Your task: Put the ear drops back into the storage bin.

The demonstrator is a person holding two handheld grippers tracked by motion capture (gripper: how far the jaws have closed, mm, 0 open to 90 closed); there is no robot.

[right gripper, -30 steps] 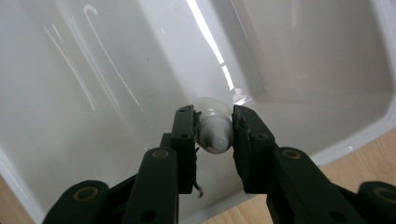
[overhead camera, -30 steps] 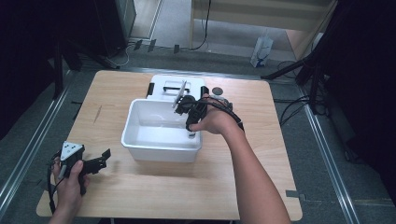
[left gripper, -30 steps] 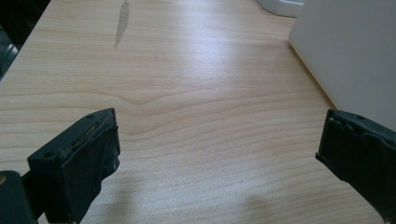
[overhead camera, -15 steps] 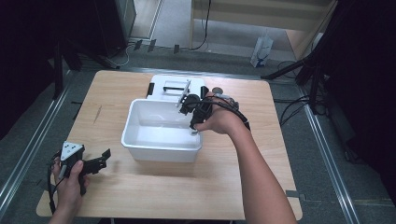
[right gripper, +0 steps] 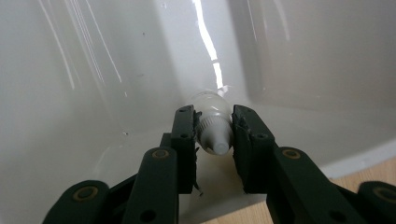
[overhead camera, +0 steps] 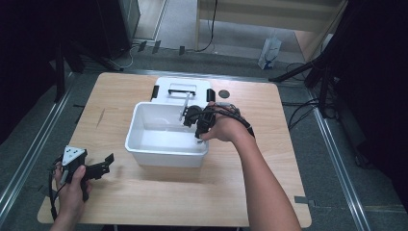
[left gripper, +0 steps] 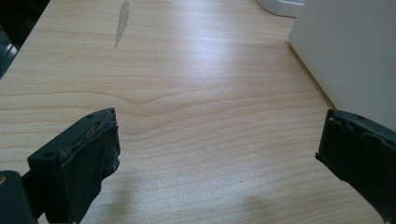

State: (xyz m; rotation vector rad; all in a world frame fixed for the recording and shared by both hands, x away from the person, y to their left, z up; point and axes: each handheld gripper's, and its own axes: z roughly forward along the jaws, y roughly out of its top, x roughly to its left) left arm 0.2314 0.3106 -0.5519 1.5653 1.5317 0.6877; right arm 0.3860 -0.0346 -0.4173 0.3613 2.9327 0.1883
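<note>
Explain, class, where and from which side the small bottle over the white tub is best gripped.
Grip the small bottle at its narrow ribbed cap end, coming along its length from the cap side. That neck fits between the pads, as the right gripper shows by clamping it there above the white tub; the rounder clear body looks likelier to slip.

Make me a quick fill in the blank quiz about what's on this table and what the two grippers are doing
1. The right gripper is shut on a small ____.
2. That gripper reaches into the white ____ on the table.
3. The left gripper has its jaws ____ over bare wood.
4. Behind the tub lies its white ____.

Missing words: bottle; tub; open; lid
</note>
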